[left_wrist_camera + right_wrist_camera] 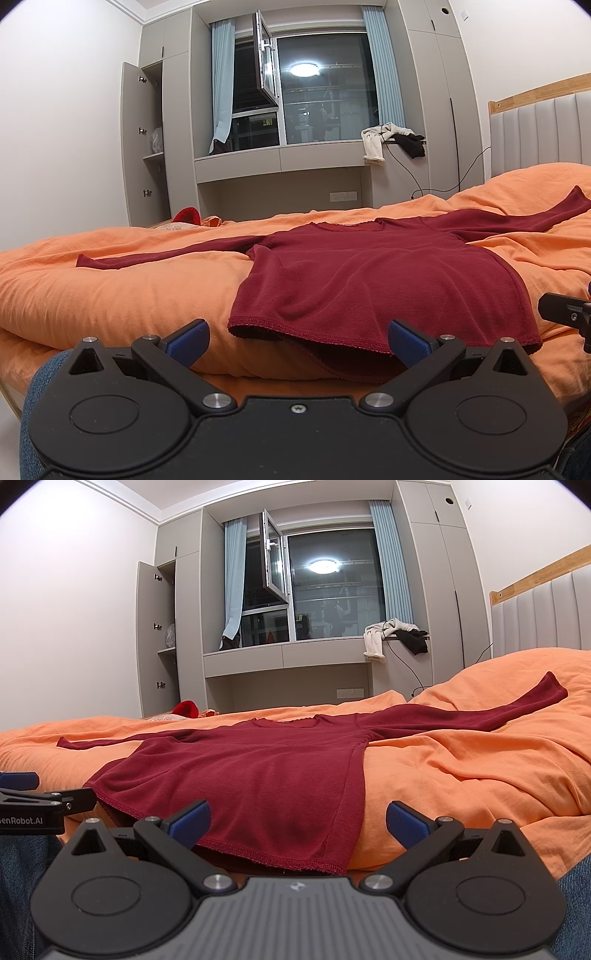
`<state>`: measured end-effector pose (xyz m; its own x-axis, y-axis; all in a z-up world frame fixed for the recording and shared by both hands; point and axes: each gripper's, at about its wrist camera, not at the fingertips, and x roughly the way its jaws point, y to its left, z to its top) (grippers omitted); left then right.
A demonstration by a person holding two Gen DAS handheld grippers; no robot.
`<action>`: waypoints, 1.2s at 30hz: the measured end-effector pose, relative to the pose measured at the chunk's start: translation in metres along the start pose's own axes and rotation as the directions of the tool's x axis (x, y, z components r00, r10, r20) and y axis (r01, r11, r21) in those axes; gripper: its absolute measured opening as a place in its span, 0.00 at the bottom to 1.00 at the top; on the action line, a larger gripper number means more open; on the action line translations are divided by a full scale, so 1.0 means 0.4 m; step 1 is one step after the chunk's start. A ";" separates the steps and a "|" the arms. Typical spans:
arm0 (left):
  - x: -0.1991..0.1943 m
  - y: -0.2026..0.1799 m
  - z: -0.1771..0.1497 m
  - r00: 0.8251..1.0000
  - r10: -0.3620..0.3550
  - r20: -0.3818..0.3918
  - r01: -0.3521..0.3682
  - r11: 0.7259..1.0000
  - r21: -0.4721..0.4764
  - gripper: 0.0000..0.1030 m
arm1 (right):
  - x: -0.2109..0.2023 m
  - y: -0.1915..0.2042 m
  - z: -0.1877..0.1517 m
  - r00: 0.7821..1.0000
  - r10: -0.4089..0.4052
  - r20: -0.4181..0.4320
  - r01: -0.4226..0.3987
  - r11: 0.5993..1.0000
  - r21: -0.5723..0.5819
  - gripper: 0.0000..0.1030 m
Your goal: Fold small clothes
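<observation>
A dark red long-sleeved top (369,280) lies flat on the orange bedcover (110,295), hem toward me, both sleeves spread out to the sides; it also shows in the right wrist view (258,771). My left gripper (298,341) is open and empty, its blue fingers straddling the hem's left part just short of it. My right gripper (298,821) is open and empty at the hem's right corner. The right gripper's edge shows in the left wrist view (565,314); the left gripper shows in the right wrist view (37,797).
The orange bedcover (480,768) is rumpled, rising toward the padded headboard (543,616) at right. A red item (186,708) lies at the bed's far edge. Beyond are a window ledge with clothes (395,635), a cable, and an open cupboard door (155,635).
</observation>
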<state>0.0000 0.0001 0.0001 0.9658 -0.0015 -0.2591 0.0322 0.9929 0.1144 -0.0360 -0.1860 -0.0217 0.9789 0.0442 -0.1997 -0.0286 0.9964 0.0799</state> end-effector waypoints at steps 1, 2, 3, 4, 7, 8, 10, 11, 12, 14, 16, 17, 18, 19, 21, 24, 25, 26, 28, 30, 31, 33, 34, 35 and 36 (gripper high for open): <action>0.000 0.000 0.000 1.000 0.000 0.000 0.000 1.000 0.001 1.00 | 0.000 0.000 0.000 1.000 0.000 0.000 0.000 1.000 0.000 1.00; 0.000 0.000 0.000 1.000 0.000 0.000 0.000 1.000 0.001 1.00 | 0.000 0.000 0.000 1.000 0.000 0.000 0.000 1.000 0.000 1.00; 0.000 0.000 0.000 1.000 0.000 0.000 0.000 1.000 0.001 1.00 | 0.000 0.000 0.000 1.000 0.000 0.000 0.000 1.000 0.000 1.00; 0.000 0.000 0.000 1.000 0.000 0.000 0.000 1.000 0.001 1.00 | 0.000 0.000 0.000 1.000 0.000 0.000 0.000 1.000 0.000 1.00; 0.000 0.000 0.000 1.000 0.000 0.000 0.000 1.000 0.001 1.00 | 0.000 0.000 0.000 1.000 0.000 0.000 0.000 1.000 0.001 1.00; 0.000 0.000 0.000 1.000 0.000 0.000 0.000 1.000 0.001 1.00 | 0.000 0.000 0.000 1.000 -0.001 0.000 0.001 1.000 0.001 1.00; 0.000 0.000 0.000 1.000 0.000 -0.001 0.000 1.000 0.000 1.00 | 0.000 0.000 0.000 1.000 0.000 0.000 0.000 1.000 0.001 1.00; 0.000 0.000 0.000 1.000 0.000 -0.001 0.000 1.000 0.000 1.00 | 0.000 0.000 0.000 1.000 0.000 0.000 0.000 1.000 0.000 1.00; 0.000 0.000 0.000 1.000 -0.001 0.000 0.001 1.000 0.000 1.00 | 0.000 0.000 0.000 1.000 0.000 0.000 0.000 1.000 0.000 1.00; 0.000 0.000 0.000 1.000 0.000 -0.001 0.000 1.000 0.001 1.00 | 0.000 0.000 0.000 1.000 0.000 0.000 0.000 1.000 0.001 1.00; 0.000 0.000 0.000 1.000 0.000 -0.001 0.000 1.000 0.001 1.00 | 0.000 0.000 0.000 1.000 0.000 0.000 0.000 1.000 0.001 1.00; 0.000 0.000 0.000 1.000 -0.001 -0.001 0.001 1.000 0.001 1.00 | 0.000 0.000 0.000 1.000 0.000 -0.001 0.000 1.000 0.001 1.00; 0.000 0.000 0.000 1.000 -0.001 -0.001 0.001 1.000 0.001 1.00 | 0.000 0.000 0.000 1.000 0.000 -0.001 0.000 1.000 0.000 1.00; 0.000 0.000 0.000 1.000 0.000 -0.002 0.000 1.000 0.001 1.00 | 0.000 0.000 0.000 1.000 0.000 -0.001 0.000 1.000 0.001 1.00; 0.000 0.000 0.000 1.000 0.000 -0.003 0.000 1.000 0.001 1.00 | 0.000 -0.001 0.000 1.000 -0.001 -0.002 0.001 1.000 0.000 1.00; -0.002 0.000 0.000 1.000 -0.001 -0.006 0.001 1.000 0.001 1.00 | 0.004 -0.003 -0.001 1.000 -0.005 -0.010 0.005 1.000 0.003 1.00; -0.003 -0.001 0.002 1.000 -0.002 -0.010 0.002 1.000 0.001 1.00 | 0.003 -0.003 -0.004 1.000 -0.005 -0.011 0.005 1.000 0.004 1.00; 0.000 -0.001 0.002 1.000 -0.002 -0.014 0.002 1.000 0.001 1.00 | 0.006 0.003 -0.003 1.000 -0.007 -0.015 0.007 1.000 0.008 1.00; 0.018 0.000 -0.002 1.000 -0.004 -0.025 0.004 1.000 0.000 1.00 | 0.008 -0.001 -0.002 1.000 -0.010 -0.027 0.011 1.000 0.022 1.00; 0.029 0.000 -0.002 0.999 -0.008 -0.044 0.008 1.000 -0.003 1.00 | 0.014 -0.006 0.006 0.999 -0.019 -0.047 0.021 0.999 0.036 1.00; 0.035 0.000 0.002 0.999 -0.009 -0.048 0.009 1.000 -0.004 1.00 | 0.019 -0.007 0.013 0.998 -0.027 -0.063 0.030 0.999 0.042 1.00; 0.048 0.007 0.016 0.997 -0.022 -0.070 0.020 1.000 -0.020 1.00 | 0.032 -0.013 0.033 0.993 -0.045 -0.105 0.050 0.998 0.048 1.00; 0.057 0.009 0.023 0.996 -0.031 -0.078 0.029 0.999 -0.028 1.00 | 0.039 -0.018 0.044 0.991 -0.053 -0.122 0.059 0.997 0.050 1.00; 0.063 0.009 0.029 0.996 -0.038 -0.084 0.035 0.999 -0.035 1.00 | 0.047 -0.024 0.055 0.989 -0.062 -0.137 0.070 0.996 0.055 1.00; 0.071 0.009 0.038 0.995 -0.045 -0.089 0.041 0.998 -0.042 1.00 | 0.056 -0.031 0.068 0.985 -0.074 -0.154 0.084 0.994 0.063 1.00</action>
<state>0.0315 0.0018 0.0078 0.9368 -0.0352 -0.3480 0.0609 0.9961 0.0634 -0.0083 -0.1994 -0.0007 0.9355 -0.0187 -0.3530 0.0666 0.9900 0.1242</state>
